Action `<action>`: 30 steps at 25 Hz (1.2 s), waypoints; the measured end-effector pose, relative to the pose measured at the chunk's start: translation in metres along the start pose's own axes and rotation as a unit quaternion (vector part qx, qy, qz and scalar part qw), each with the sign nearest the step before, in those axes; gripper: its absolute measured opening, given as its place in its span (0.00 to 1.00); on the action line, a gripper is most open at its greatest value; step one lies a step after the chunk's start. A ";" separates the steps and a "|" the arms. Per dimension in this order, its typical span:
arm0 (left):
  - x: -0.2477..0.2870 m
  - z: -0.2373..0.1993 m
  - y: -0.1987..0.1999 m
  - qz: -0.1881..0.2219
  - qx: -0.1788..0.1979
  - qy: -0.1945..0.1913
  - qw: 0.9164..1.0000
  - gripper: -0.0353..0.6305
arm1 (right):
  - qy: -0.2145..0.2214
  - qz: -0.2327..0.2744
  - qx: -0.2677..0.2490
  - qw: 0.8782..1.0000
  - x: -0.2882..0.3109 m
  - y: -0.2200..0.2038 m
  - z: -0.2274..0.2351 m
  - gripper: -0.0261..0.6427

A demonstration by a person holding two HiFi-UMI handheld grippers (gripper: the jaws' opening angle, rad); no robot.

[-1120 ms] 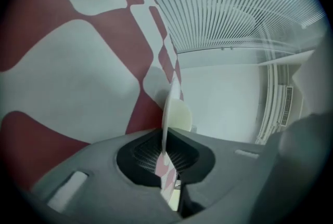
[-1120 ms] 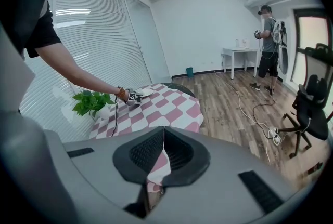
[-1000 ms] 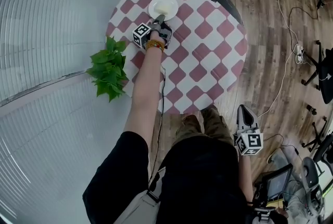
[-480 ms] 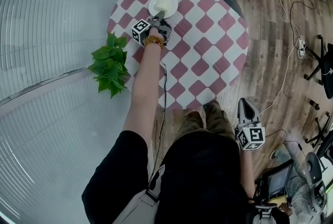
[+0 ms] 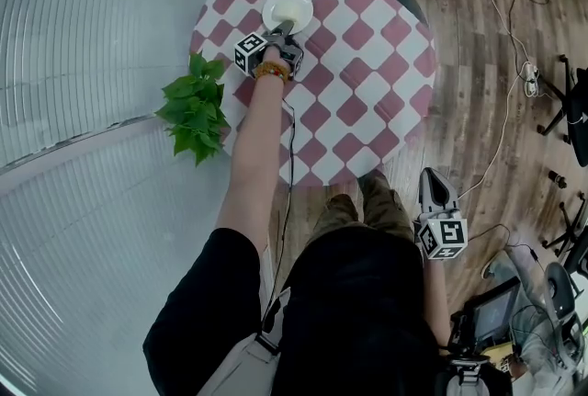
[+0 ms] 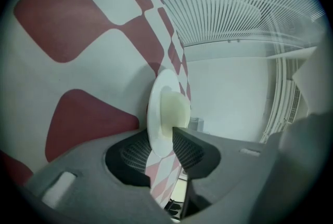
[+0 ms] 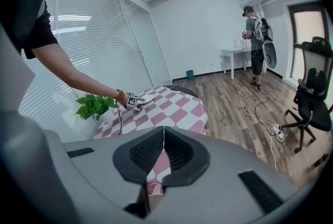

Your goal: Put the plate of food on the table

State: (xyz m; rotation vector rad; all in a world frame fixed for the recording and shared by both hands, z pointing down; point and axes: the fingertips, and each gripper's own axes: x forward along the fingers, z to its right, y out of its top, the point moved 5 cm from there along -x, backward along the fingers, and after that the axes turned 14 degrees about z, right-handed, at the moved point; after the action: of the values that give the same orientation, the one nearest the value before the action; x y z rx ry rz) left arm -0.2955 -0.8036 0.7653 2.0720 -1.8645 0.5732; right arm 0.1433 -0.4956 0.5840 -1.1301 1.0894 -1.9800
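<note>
Opening just now around the plate (image 5: 288,11), the left gripper (image 5: 284,27) fingers free it, apparently settled on the table (image 5: 367,45). Fingers closed, the right gripper (image 7: 164,141) idles.

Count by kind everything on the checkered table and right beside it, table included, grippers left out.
Round checkered table: 1
White plate: 1
Pale food portion on the plate: 1
Leafy green plant beside the table: 1
Total: 4
</note>
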 end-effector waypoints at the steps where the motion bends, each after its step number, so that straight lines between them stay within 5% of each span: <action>1: -0.002 0.000 -0.001 0.002 -0.001 0.001 1.000 0.21 | 0.000 0.003 0.001 1.000 -0.001 0.000 -0.001 0.06; 19: -0.072 -0.015 -0.020 -0.008 0.009 0.034 0.999 0.30 | 0.013 0.052 0.002 0.999 -0.013 0.008 -0.009 0.06; 30: -0.160 -0.054 -0.039 0.005 -0.022 0.055 0.998 0.30 | 0.049 0.074 -0.004 0.996 -0.001 0.026 -0.027 0.06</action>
State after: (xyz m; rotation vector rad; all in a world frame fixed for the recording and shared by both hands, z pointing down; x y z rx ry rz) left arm -0.2751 -0.6333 0.7379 1.9618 -1.8111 0.6291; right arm 0.1221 -0.4972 0.5528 -0.9364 1.1977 -1.9321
